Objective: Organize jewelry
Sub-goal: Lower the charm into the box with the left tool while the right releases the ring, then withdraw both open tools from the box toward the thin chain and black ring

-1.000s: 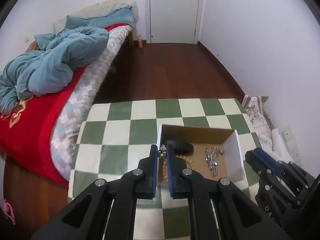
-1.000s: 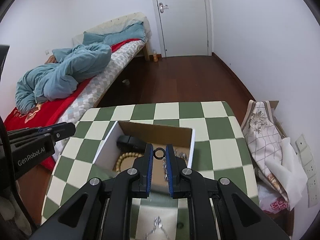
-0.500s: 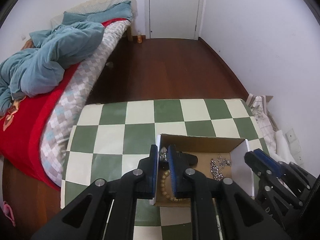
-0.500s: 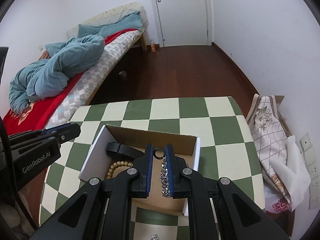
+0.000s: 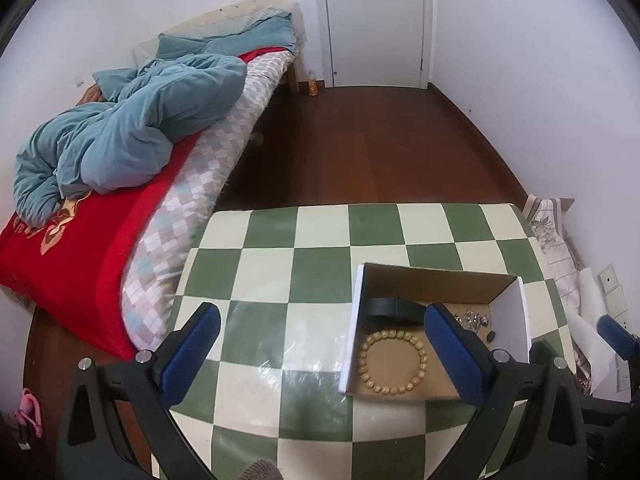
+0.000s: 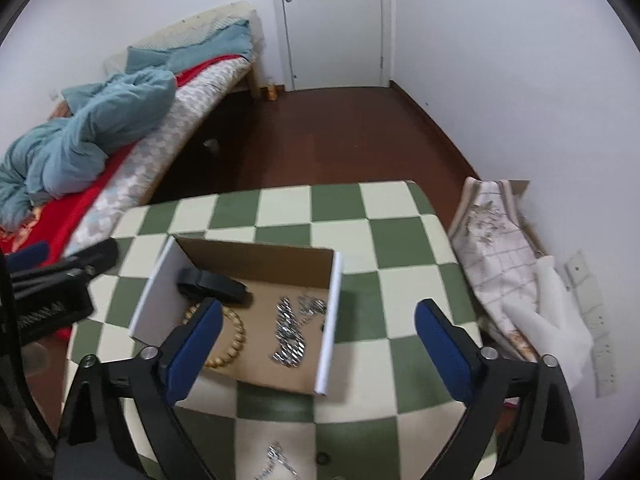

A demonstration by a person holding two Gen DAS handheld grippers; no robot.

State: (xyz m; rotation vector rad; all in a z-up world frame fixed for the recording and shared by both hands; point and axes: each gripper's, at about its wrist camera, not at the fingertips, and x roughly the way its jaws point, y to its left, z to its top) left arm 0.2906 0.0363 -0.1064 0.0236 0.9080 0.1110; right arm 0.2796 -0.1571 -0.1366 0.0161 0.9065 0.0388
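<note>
**Grippers let go over the box**

Left gripper [image 5: 320, 344] and right gripper [image 6: 318, 338], pinched shut half a second ago, now gape wide. Bead bracelet [image 5: 392, 362] and silver chain [image 6: 290, 330] lie in the cardboard box [image 6: 256, 254] on the checkered counter [image 5: 280, 256], beside a bed [image 5: 80, 248].

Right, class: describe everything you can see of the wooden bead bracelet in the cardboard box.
The wooden bead bracelet is a closed ring of round, light tan beads that look like wood, all about the same size. It lies flat on the brown floor of the open cardboard box, near the box's white left wall and just in front of a black item. In the right wrist view one blue pad of the open right tool hides part of it. Neither tool touches it.
</note>
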